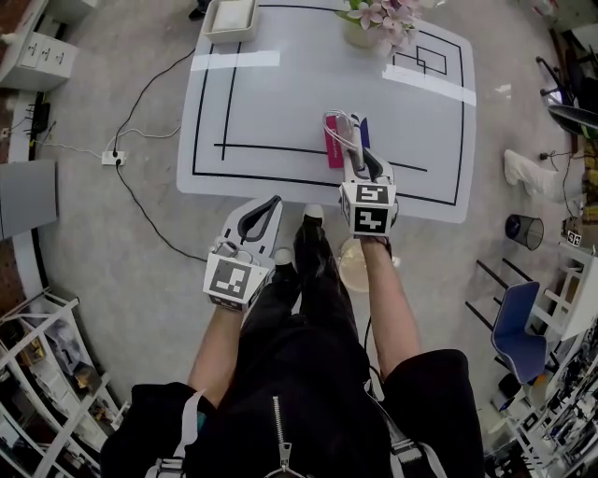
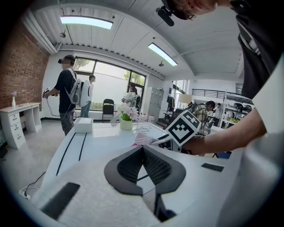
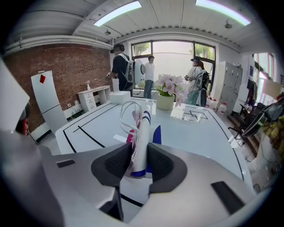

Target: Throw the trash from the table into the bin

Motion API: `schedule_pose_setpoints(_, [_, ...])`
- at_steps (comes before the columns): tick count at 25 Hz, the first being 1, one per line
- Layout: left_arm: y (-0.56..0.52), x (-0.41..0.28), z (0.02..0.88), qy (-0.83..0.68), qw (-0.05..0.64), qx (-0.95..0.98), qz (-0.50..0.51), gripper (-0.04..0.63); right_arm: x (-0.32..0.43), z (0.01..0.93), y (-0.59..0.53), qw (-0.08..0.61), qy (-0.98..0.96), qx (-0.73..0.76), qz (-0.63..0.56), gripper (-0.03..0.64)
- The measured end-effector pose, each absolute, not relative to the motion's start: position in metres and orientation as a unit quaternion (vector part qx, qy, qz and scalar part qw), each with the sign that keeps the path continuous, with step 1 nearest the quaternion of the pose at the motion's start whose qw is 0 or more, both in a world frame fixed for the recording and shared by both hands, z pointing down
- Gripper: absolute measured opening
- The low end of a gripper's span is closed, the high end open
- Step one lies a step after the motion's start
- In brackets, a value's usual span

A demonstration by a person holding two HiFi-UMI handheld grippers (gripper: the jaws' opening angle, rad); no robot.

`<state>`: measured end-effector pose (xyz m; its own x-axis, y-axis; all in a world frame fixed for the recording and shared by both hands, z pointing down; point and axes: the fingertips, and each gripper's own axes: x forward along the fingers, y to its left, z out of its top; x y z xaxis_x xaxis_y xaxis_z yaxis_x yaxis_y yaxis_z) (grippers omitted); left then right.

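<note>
My right gripper (image 1: 351,154) is shut on a piece of trash (image 1: 342,138), a white wrapper with blue stripes, a pink part and a clear plastic loop. It holds the trash just above the white table (image 1: 280,93), near the front edge. In the right gripper view the pads (image 3: 114,165) press on the wrapper (image 3: 140,128) from both sides. My left gripper (image 1: 269,207) hangs below the table's front edge, shut with nothing in it; its jaws meet in the left gripper view (image 2: 143,149). A black mesh bin (image 1: 525,231) stands on the floor at the right.
A vase of flowers (image 1: 369,23) and a white box (image 1: 231,19) stand at the table's far edge. A round pale container (image 1: 353,266) sits on the floor under my right forearm. A blue chair (image 1: 519,327) is at the right, and a power strip with cables (image 1: 114,157) at the left.
</note>
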<state>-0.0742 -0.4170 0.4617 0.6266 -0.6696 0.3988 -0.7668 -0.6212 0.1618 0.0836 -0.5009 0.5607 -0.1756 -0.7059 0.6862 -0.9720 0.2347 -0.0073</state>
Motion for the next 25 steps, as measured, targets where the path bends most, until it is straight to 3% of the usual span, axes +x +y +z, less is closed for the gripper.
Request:
schedule_pose_setpoints(14, [-0.374,-0.089,0.402,-0.402,0.121,0.903,0.089,0.005,0.06,0.446,-0.464,0.251,-0.751,0.597,0.125,0.107])
schedule_pose_setpoints(25, [-0.321,-0.116,0.364,-0.386,0.052,0.919,0.06,0.005,0.017,0.378,-0.392,0.219,-0.755,0.614,0.077,0.107])
